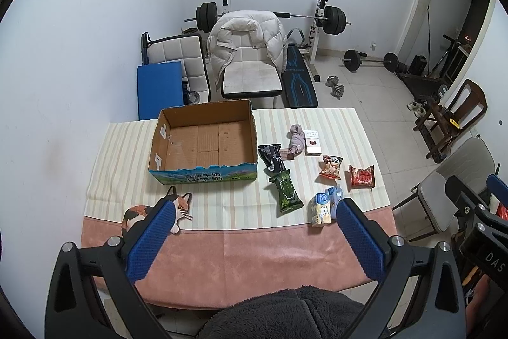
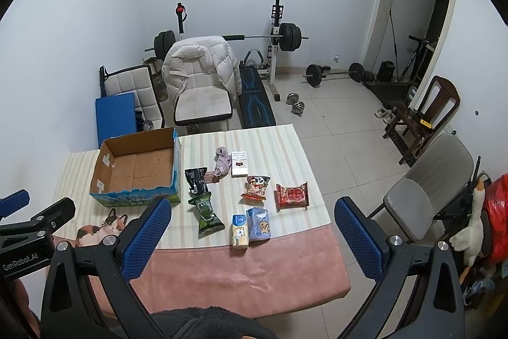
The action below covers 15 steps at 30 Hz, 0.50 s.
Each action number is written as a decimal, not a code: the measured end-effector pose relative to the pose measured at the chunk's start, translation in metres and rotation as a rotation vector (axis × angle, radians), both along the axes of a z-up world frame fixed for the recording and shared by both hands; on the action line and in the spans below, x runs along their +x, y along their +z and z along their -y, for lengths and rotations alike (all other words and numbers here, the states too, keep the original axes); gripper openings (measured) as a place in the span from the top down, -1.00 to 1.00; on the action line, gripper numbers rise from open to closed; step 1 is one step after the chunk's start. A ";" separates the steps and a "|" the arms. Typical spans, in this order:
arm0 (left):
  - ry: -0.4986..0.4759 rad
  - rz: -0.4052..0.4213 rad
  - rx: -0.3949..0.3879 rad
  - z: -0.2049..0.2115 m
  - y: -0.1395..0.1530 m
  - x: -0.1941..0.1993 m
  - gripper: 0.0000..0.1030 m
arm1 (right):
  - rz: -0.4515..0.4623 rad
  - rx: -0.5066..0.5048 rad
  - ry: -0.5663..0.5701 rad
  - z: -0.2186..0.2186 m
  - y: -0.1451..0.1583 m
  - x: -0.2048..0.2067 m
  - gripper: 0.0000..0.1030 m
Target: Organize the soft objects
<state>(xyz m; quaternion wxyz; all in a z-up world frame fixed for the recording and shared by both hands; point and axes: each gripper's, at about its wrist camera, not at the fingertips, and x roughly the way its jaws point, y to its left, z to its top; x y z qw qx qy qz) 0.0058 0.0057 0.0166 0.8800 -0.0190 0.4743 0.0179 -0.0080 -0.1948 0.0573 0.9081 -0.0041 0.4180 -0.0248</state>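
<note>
My left gripper (image 1: 254,231) and my right gripper (image 2: 252,231) look the same: black frames, round silver screws, and bumpy blue pads (image 1: 152,243) on the fingers. White letters sit on one side. I wear a fuzzy dark grey top (image 1: 285,313).

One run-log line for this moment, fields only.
left gripper: open, nothing held | right gripper: open, nothing held | cardboard box: holds nothing | packets: on table, untouched
</note>
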 end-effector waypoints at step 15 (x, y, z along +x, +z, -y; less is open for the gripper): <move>0.001 0.006 0.000 0.000 0.003 0.004 -1.00 | 0.016 0.000 -0.006 -0.001 0.006 0.002 -1.00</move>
